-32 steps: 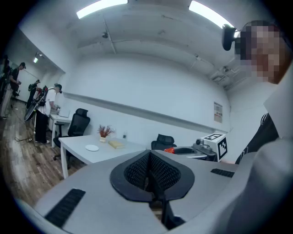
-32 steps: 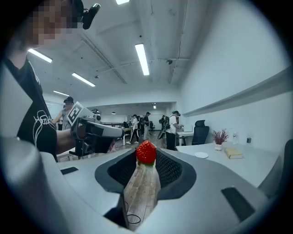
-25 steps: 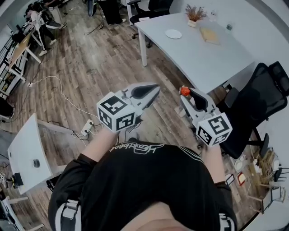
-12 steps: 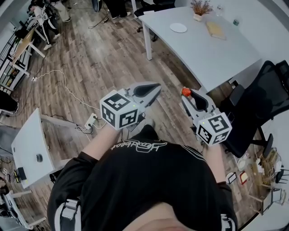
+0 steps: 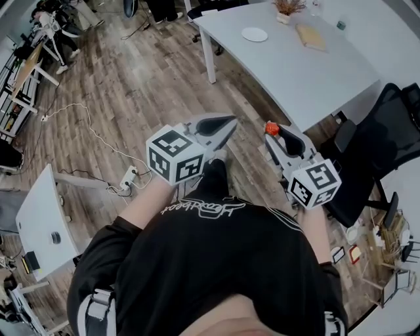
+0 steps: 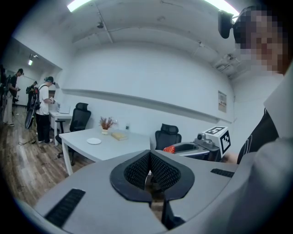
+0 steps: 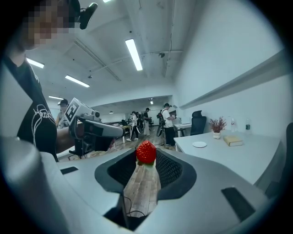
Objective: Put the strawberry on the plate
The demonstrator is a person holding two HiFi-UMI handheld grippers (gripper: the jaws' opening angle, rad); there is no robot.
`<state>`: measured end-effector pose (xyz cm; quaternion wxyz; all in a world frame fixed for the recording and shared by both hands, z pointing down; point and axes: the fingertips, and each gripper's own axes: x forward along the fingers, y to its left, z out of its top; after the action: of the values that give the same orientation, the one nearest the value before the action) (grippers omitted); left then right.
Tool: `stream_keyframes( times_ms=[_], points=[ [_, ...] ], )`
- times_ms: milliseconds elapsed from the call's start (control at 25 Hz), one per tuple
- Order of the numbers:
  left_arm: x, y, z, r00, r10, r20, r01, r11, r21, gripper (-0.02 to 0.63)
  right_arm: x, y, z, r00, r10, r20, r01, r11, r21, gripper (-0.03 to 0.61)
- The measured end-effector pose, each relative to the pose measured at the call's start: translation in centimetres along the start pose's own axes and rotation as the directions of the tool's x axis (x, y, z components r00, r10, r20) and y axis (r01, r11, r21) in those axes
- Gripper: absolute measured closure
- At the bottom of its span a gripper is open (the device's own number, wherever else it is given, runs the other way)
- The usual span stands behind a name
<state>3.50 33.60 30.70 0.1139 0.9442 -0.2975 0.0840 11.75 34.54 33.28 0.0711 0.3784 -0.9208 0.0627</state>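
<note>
My right gripper is shut on a red strawberry, pinched at the jaw tips; the berry shows in the head view above the wooden floor, and in the left gripper view as a red strawberry. My left gripper is held beside it at waist height, jaws closed together with nothing between them. The small white plate lies on the far part of the white table, well ahead of both grippers; the plate also shows in the right gripper view, and the plate in the left gripper view.
On the table near the plate lie a tan book and a pot of dried flowers. A black office chair stands right of me. A power strip and white cable lie on the floor at left. Several people stand far off.
I have stepped forward toward the table; table and plate shifted slightly in the head view. Both grippers keep their pose, and the strawberry stays in the right gripper.
</note>
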Motion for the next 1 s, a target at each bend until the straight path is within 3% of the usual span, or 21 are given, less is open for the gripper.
stream_keyframes(
  times_ms=[440, 1000],
  points=[
    [4.2, 9.7, -0.8, 1.000, -0.016, -0.025, 0.013, 0.997, -0.079, 0.606, 8.4, -5.6, -0.6, 0.999, -0.003, -0.032, 0.006, 0.998, 0.069, 0.451],
    [12.0, 30.2, 3.3, 0.990, -0.111, -0.090, 0.097, 0.983, -0.154, 0.606, 26.2, -16.8, 3.4, 0.991, -0.090, -0.099, 0.101, 0.989, 0.112, 0.451]
  ],
)
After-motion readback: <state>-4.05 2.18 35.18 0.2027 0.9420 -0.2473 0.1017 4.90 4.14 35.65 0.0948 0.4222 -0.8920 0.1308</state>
